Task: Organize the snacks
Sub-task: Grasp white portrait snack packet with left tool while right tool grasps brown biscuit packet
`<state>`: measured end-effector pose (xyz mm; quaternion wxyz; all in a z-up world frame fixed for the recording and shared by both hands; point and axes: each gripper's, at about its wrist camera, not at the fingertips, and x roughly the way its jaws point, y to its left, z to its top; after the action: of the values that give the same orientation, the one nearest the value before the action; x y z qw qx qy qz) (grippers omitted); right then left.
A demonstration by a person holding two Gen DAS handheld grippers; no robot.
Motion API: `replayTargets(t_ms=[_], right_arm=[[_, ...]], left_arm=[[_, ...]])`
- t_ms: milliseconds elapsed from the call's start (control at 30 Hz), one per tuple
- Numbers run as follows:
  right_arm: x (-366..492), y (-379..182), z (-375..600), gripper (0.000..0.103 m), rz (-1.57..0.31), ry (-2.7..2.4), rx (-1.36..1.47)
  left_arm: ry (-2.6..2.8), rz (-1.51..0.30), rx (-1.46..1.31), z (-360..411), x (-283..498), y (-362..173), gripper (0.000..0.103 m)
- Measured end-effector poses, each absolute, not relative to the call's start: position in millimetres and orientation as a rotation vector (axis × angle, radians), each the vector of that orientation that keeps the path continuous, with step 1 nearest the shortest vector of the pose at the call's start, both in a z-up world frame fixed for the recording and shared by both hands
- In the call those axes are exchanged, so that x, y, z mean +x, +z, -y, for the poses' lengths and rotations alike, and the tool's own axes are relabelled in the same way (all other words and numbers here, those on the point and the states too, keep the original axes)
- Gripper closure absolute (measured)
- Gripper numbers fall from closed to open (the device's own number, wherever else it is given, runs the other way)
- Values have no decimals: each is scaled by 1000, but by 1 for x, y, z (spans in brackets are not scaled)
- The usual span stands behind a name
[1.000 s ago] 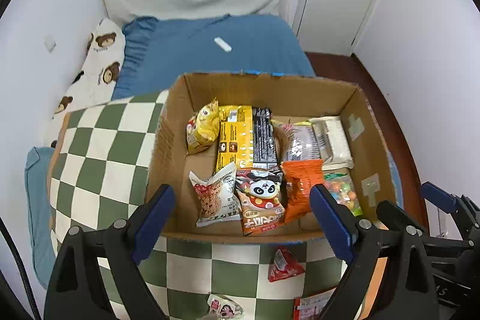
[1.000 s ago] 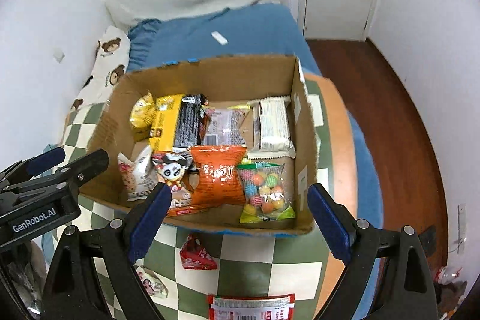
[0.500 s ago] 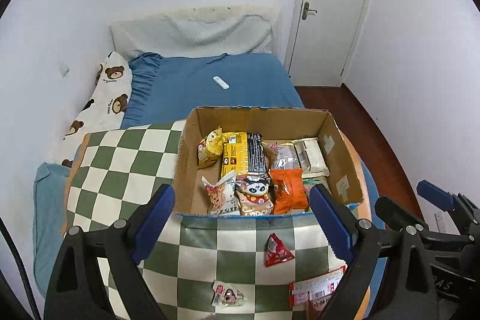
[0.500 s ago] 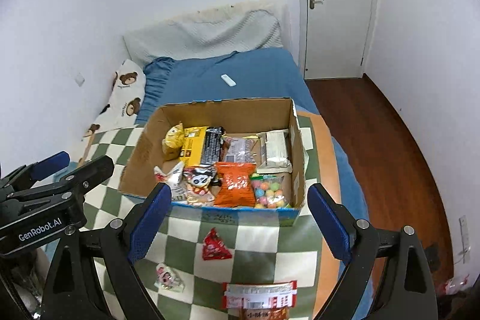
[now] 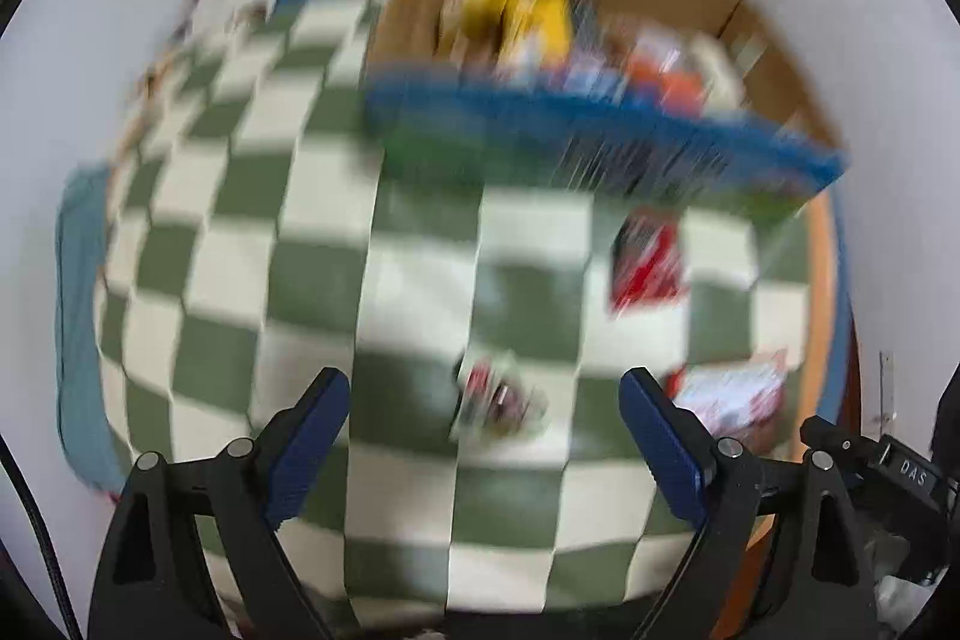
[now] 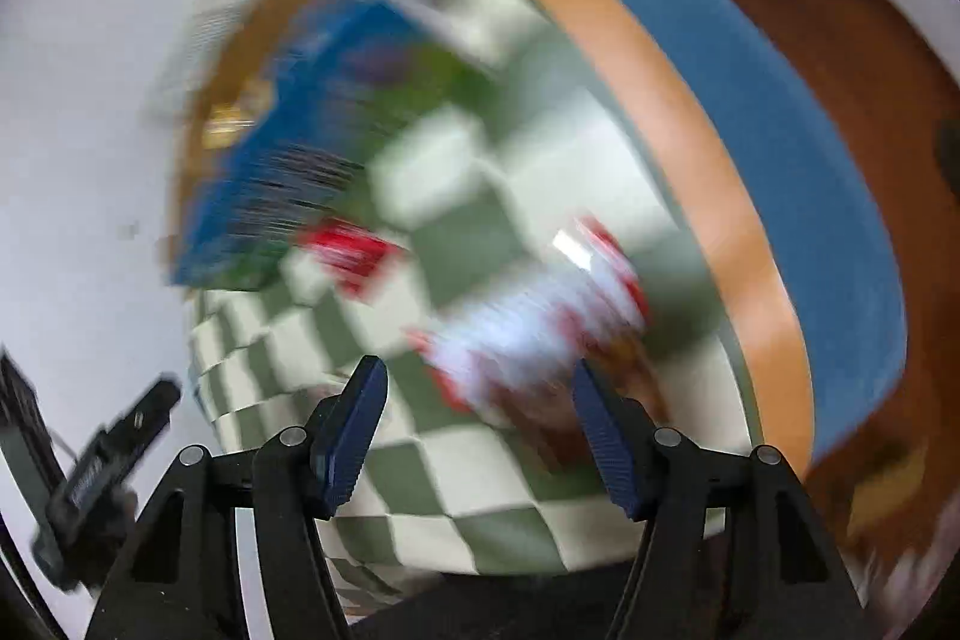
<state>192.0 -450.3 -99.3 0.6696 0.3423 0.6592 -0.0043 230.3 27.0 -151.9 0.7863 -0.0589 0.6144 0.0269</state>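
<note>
Both views are motion-blurred. A cardboard box (image 5: 600,124) with a blue front holds several snack packs at the far side of the green-and-white checked cloth (image 5: 300,292). Loose on the cloth lie a red pack (image 5: 648,262), a small pack (image 5: 498,400) and a white-and-red pack (image 5: 732,394). My left gripper (image 5: 485,436) is open and empty, just above the small pack. My right gripper (image 6: 480,436) is open and empty, close over the white-and-red pack (image 6: 540,322); the red pack (image 6: 354,250) and the box (image 6: 276,148) lie to its left.
The cloth covers a table with an orange edge (image 6: 690,148). A blue bed (image 6: 798,130) and brown floor (image 6: 840,10) lie beyond it. The other gripper shows at the lower right of the left wrist view (image 5: 888,478) and the lower left of the right wrist view (image 6: 102,466).
Both grippers have dropped fast from high above the box to low over the loose packs on the cloth. The right one has swung right and its jaws stand narrower, still open.
</note>
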Motion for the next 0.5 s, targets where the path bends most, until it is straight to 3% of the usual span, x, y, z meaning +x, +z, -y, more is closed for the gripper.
replayTargets(t_ms=[233, 367, 500], right_arm=[[169, -174, 451, 32, -1543, -102, 1000], [184, -172, 435, 31, -1485, -116, 874], [211, -153, 393, 44, -1458, -30, 481]], left_arm=[[68, -1554, -345, -50, 216, -227, 11], [80, -1573, -407, -53, 222, -242, 11], [52, -1551, -290, -33, 235, -248, 11]])
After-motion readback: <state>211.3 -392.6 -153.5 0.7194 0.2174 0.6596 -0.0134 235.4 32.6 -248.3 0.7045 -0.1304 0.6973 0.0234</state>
